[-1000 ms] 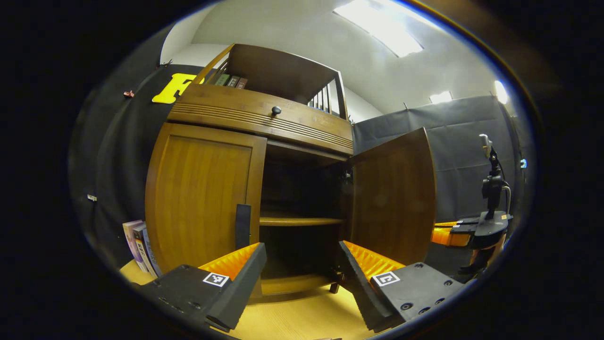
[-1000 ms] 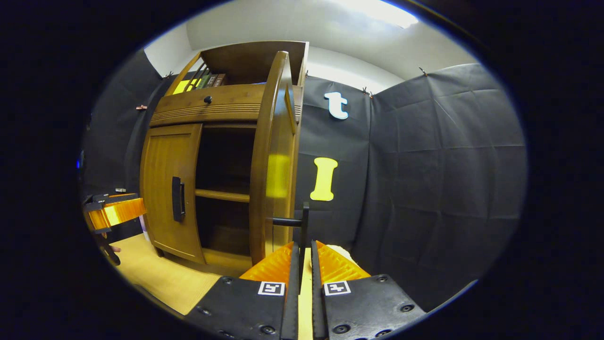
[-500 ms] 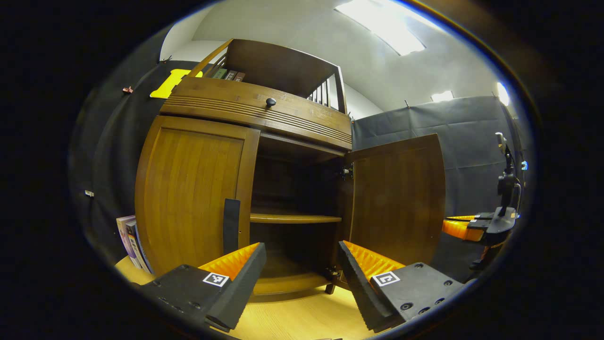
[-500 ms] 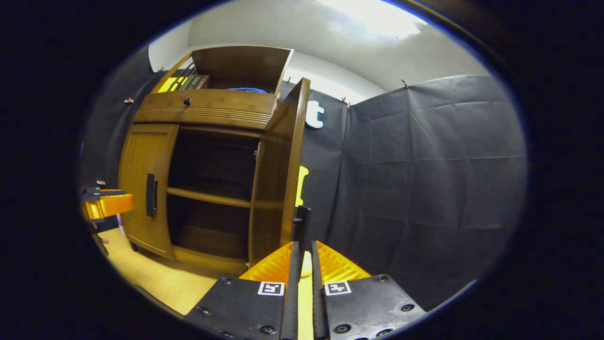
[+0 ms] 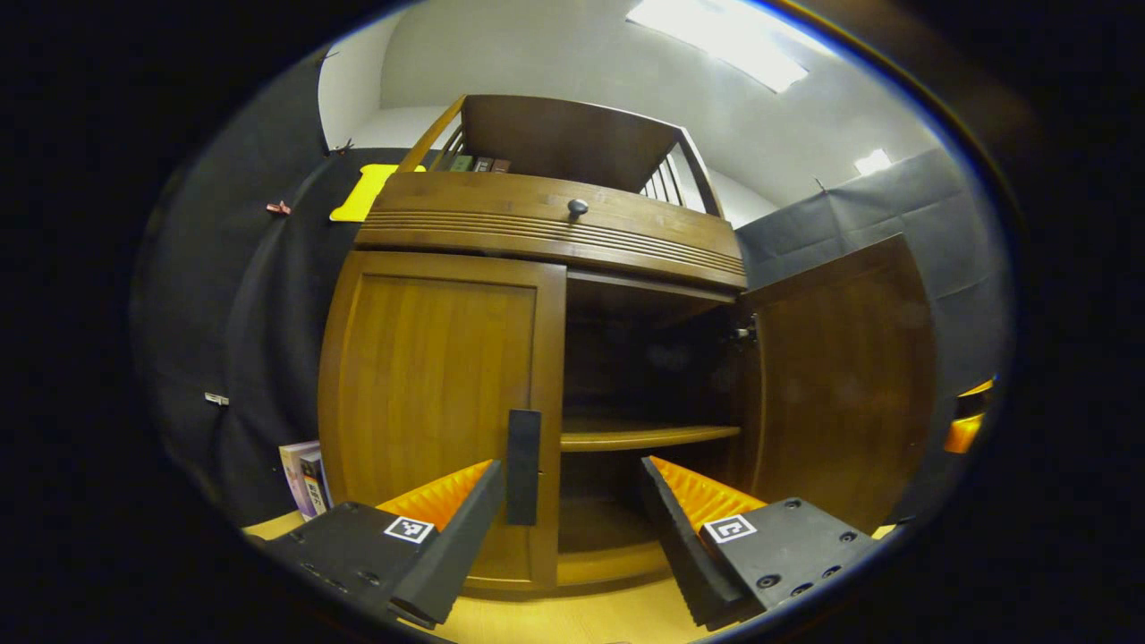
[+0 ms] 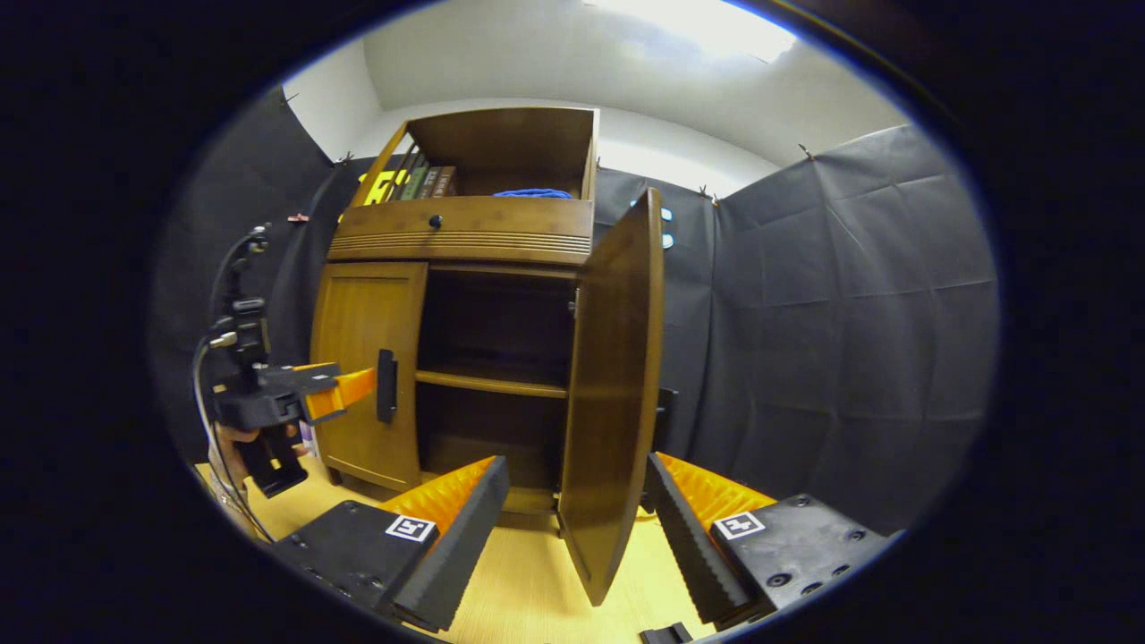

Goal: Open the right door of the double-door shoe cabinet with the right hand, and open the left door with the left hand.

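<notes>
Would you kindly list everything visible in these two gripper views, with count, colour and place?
shoe cabinet: one, brown wood, against the black cloth wall.
right door: one, brown, swung wide open.
left door: one, brown, closed.
left door handle: one, dark, at the left door's inner edge.
drawer knob: one, dark, on the band above the doors.
inner shelf: one, brown, across the open half.
books: several, dark spines, in the top compartment.
blue item: one, beside those books.
books on floor: a few, left of the cabinet.
left gripper: open, before the left door handle.
right gripper: open, around the right door's edge.
</notes>
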Demonstrator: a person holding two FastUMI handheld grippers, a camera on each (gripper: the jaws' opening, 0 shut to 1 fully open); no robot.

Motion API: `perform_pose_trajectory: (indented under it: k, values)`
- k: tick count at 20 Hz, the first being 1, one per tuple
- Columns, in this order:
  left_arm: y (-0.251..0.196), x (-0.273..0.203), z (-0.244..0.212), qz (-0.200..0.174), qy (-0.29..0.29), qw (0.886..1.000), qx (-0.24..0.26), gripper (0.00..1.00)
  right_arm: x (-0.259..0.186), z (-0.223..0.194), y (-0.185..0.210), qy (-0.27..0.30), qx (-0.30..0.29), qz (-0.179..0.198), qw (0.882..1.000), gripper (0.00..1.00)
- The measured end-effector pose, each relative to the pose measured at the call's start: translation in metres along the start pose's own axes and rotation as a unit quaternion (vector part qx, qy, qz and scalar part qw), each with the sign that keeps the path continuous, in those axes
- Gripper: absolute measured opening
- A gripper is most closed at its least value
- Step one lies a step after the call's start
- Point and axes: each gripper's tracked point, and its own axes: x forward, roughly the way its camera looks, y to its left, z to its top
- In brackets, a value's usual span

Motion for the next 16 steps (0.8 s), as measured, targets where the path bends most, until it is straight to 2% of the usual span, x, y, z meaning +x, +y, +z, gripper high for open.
perform_pose_trajectory:
  k: [1,3,4,6,7,8,11,13,16]
  values:
    - [0.0,0.007,-0.003,0.0,0.0,1.0,0.001,0.91,-0.003,0.0,0.003,-0.003,-0.007,0.003,1.0,0.95]
    - [0.008,0.024,-0.01,0.009,-0.001,1.0,-0.001,0.93,-0.007,0.002,0.008,-0.013,-0.022,0.007,1.0,0.95]
    - [0.013,0.032,-0.013,0.018,-0.002,1.0,-0.003,0.9,-0.008,0.003,0.01,-0.018,-0.028,0.007,0.999,0.95]
    - [0.025,0.047,-0.022,0.04,-0.005,0.999,-0.008,0.9,-0.007,0.004,0.008,-0.028,-0.037,0.003,0.999,0.95]
    - [0.031,0.054,-0.025,0.047,-0.01,0.999,-0.008,0.83,-0.007,0.002,0.008,-0.029,-0.037,0.003,0.999,0.95]
    - [0.034,0.062,-0.027,0.05,-0.014,0.999,-0.009,0.83,-0.006,-0.001,0.008,-0.027,-0.033,0.005,0.999,0.95]
    - [0.041,0.076,-0.044,0.053,0.002,0.999,0.001,0.71,-0.001,-0.001,0.002,-0.024,-0.021,0.013,0.999,0.95]
    - [0.04,0.083,-0.055,0.047,0.015,0.999,0.0,0.58,0.004,-0.006,-0.002,-0.024,-0.022,0.011,0.999,0.95]
    - [0.039,0.095,-0.067,0.045,0.025,0.999,-0.001,0.56,0.014,-0.015,-0.003,-0.019,-0.005,0.023,1.0,0.96]
